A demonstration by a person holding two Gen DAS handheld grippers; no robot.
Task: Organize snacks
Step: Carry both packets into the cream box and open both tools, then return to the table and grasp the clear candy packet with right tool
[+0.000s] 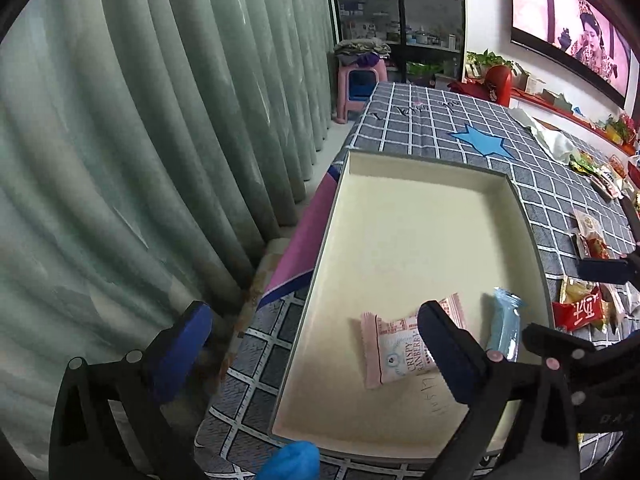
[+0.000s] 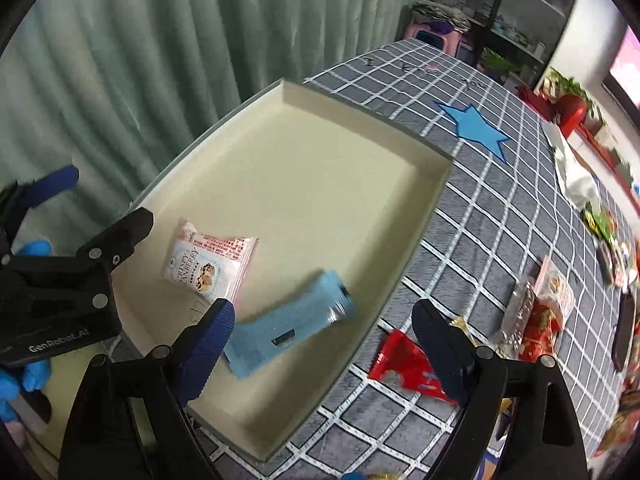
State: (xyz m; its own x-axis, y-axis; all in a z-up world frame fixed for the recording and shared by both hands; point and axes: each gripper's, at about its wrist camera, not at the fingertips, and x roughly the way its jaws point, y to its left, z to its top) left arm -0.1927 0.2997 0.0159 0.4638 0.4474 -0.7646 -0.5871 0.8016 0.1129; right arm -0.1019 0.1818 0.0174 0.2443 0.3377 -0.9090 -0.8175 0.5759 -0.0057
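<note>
with a pink packet (image 2: 212,266) and blue packet (image 2: 288,320) lying in the tray (image 2: 360,152), both grippers (image 2: 320,344) (image 1: 316,344) are hanging wide and empty, likely heading for the red packet (image 2: 404,364) at four o'clock.

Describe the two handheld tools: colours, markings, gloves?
Both tools are black plastic with silver pivot screws and ribbed blue finger pads. The left tool body reads "GenRobot.AI" in white, seen from the right wrist. The right tool looks the same. A blue glove holds the left one.
</note>
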